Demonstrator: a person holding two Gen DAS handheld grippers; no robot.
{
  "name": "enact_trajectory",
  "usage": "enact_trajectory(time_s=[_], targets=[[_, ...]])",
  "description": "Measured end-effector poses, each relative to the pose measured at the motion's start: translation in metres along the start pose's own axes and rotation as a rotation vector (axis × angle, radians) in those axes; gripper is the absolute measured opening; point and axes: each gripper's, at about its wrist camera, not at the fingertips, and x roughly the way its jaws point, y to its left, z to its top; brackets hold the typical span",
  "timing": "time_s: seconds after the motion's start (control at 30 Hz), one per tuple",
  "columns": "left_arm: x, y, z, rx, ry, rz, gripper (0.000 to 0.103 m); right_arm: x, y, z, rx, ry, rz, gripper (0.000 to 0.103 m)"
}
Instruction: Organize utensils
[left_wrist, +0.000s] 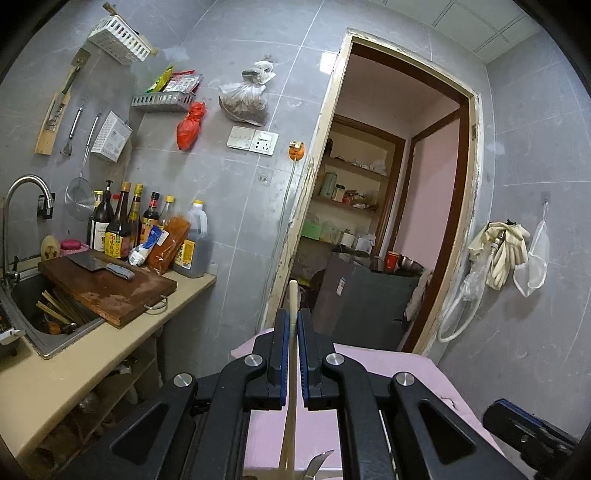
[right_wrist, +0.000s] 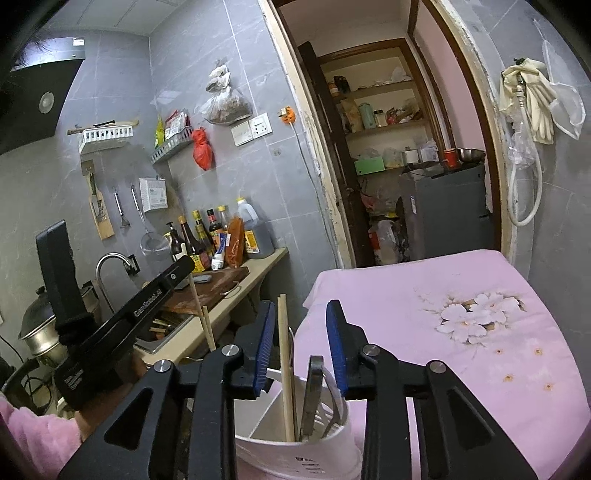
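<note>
The left hand-held gripper (left_wrist: 294, 325) was clamped narrowly on a pale wooden chopstick (left_wrist: 291, 369), which ran up the lower centre of the left wrist view. In the right wrist view the same chopstick (right_wrist: 202, 314) showed at lower left, held well above the white utensil holder (right_wrist: 295, 439) at bottom centre. The right hand-held gripper (right_wrist: 300, 343) stood wide, holding nothing, its jaws either side of the holder's contents: another chopstick (right_wrist: 286, 369) and a metal utensil (right_wrist: 312, 391). The holder sat at the edge of the pink-clothed worktop (right_wrist: 424, 332). The held chopstick could probably catch the rim or divider and tip the holder off that edge, or twist in so thin a grip.
</note>
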Motion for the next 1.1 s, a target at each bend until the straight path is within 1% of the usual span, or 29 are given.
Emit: enact_trajectory(time_s=[0.07,0.2,0.33,0.37,0.4,0.43,0.47,0.5,0.53,0.57,0.63,0.7,0.73,0.77,0.8,0.83,0.87,0.93,0.97,1.0,1.03,1.07,1.1], targets=[[0.000,-0.001,-0.003,0.013,0.014,0.002,0.005,-0.003,-0.002,-0.001,0.004,0.001,-0.008,0.033],[-0.006,0.000,-0.007,0.038,0.038,0.000,0.005,-0.005,-0.005,0.000,0.011,0.002,-0.020,0.033],[-0.011,0.002,-0.009,0.037,0.071,-0.011,0.006,-0.007,-0.004,0.001,0.012,-0.002,-0.032,0.033],[-0.013,0.002,-0.009,0.040,0.080,-0.014,0.006,-0.008,-0.004,0.002,0.011,-0.003,-0.034,0.035],[-0.014,0.002,-0.010,0.045,0.088,-0.017,0.007,-0.009,-0.003,0.002,0.011,-0.005,-0.037,0.039],[-0.016,0.001,-0.010,0.048,0.095,-0.022,0.010,-0.010,-0.002,0.003,0.011,-0.007,-0.037,0.041],[-0.018,0.000,-0.009,0.051,0.102,-0.033,0.017,-0.012,-0.001,0.004,0.010,-0.011,-0.041,0.045],[-0.020,0.000,-0.009,0.051,0.105,-0.042,0.021,-0.014,-0.001,0.005,0.010,-0.014,-0.045,0.047],[-0.021,0.000,-0.009,0.048,0.107,-0.052,0.030,-0.015,0.000,0.006,0.009,-0.016,-0.050,0.047],[-0.024,0.000,-0.009,0.043,0.108,-0.061,0.034,-0.018,0.001,0.007,0.011,-0.018,-0.056,0.049],[-0.029,-0.002,-0.008,0.041,0.119,-0.080,0.035,-0.023,0.001,0.011,0.014,-0.026,-0.073,0.053],[-0.032,-0.006,-0.006,0.055,0.137,-0.091,0.037,-0.029,0.000,0.014,0.016,-0.034,-0.088,0.059],[-0.035,-0.008,-0.005,0.060,0.146,-0.100,0.041,-0.034,-0.002,0.016,0.020,-0.040,-0.104,0.061],[-0.037,-0.010,-0.004,0.063,0.152,-0.109,0.048,-0.037,-0.003,0.018,0.027,-0.044,-0.117,0.064],[-0.041,-0.013,-0.002,0.064,0.159,-0.118,0.052,-0.040,-0.005,0.020,0.032,-0.046,-0.122,0.065],[-0.044,-0.014,0.000,0.062,0.162,-0.125,0.061,-0.045,-0.008,0.023,0.040,-0.050,-0.136,0.066],[-0.047,-0.016,0.002,0.060,0.167,-0.137,0.067,-0.048,-0.009,0.024,0.042,-0.053,-0.150,0.068],[-0.054,-0.021,0.004,0.071,0.183,-0.151,0.072,-0.059,-0.014,0.027,0.044,-0.062,-0.186,0.076],[-0.057,-0.024,0.005,0.077,0.192,-0.158,0.079,-0.063,-0.016,0.028,0.043,-0.064,-0.200,0.079],[-0.060,-0.028,0.006,0.083,0.203,-0.169,0.082,-0.067,-0.019,0.030,0.042,-0.065,-0.210,0.081],[-0.064,-0.030,0.007,0.086,0.208,-0.172,0.087,-0.072,-0.022,0.031,0.040,-0.064,-0.223,0.082],[-0.068,-0.034,0.007,0.089,0.217,-0.179,0.092,-0.078,-0.025,0.032,0.036,-0.058,-0.241,0.084],[-0.071,-0.036,0.008,0.093,0.227,-0.184,0.094,-0.082,-0.028,0.033,0.035,-0.055,-0.250,0.088]])
